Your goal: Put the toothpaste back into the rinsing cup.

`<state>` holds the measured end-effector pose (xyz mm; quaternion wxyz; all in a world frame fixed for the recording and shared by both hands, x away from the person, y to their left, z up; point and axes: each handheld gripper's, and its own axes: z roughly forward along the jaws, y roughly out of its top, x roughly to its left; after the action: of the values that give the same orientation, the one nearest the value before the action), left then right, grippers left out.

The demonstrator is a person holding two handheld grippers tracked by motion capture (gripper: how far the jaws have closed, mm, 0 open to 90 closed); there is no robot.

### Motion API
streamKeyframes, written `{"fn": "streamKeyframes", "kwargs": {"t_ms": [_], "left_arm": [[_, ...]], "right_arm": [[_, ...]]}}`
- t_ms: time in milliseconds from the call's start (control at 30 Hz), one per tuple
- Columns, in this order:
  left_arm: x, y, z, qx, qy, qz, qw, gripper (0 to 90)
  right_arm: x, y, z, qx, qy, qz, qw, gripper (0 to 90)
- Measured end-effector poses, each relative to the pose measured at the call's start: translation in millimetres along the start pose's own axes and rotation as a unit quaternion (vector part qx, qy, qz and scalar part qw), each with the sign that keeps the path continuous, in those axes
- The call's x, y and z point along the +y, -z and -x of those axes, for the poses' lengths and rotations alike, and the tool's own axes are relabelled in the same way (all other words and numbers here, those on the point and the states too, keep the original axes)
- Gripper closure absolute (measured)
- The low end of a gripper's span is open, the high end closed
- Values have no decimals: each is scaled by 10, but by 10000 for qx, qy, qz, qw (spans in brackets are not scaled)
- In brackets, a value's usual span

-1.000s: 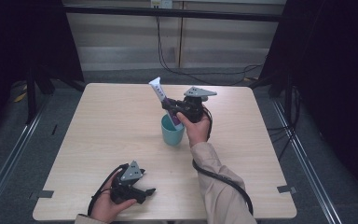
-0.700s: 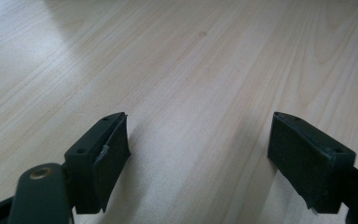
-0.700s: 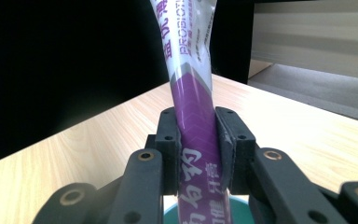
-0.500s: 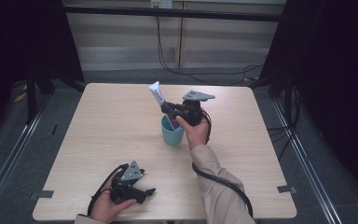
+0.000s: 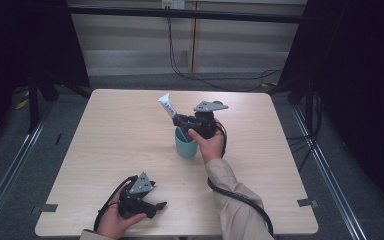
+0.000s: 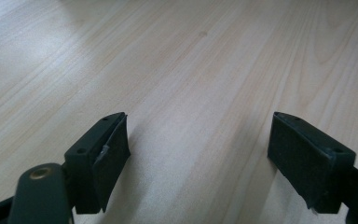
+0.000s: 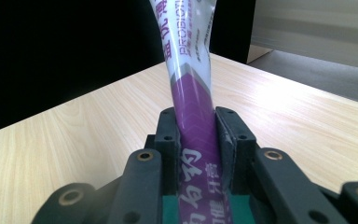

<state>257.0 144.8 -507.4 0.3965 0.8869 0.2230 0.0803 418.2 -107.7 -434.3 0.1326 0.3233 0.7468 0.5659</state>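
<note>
Seen from above: holding a white-and-purple tube [image 5: 171, 111] in the right gripper [image 5: 184, 123], jaws clenched on its purple lower part, white crimped end slanting up and to the left. Hovering just above a teal cup [image 5: 185, 145] standing near the middle of the pale wooden table [image 5: 105, 145], with the tube's lower end at the cup's rim; whether touching it, impossible to tell.

Looking along the right gripper's jaws: pressing flat against both sides of the tube [image 7: 193, 116], teal of the cup [image 7: 170, 210] showing beneath.

Resting the left gripper [image 5: 156, 206] on the table near the front edge, well apart from the cup, gripped by the left hand [image 5: 111, 222]. Jaws standing released and wide, nothing but bare tabletop [image 6: 191, 70] between them.
</note>
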Motion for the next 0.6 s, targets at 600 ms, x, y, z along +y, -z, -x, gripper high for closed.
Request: {"fn": "streamKeyframes", "kwargs": {"t_ms": [600], "left_arm": [[-2,5,-3,9,-23,-24,10000,201]], "right_arm": [[-69,9,-19,-36,61,-172,9998,707]]}}
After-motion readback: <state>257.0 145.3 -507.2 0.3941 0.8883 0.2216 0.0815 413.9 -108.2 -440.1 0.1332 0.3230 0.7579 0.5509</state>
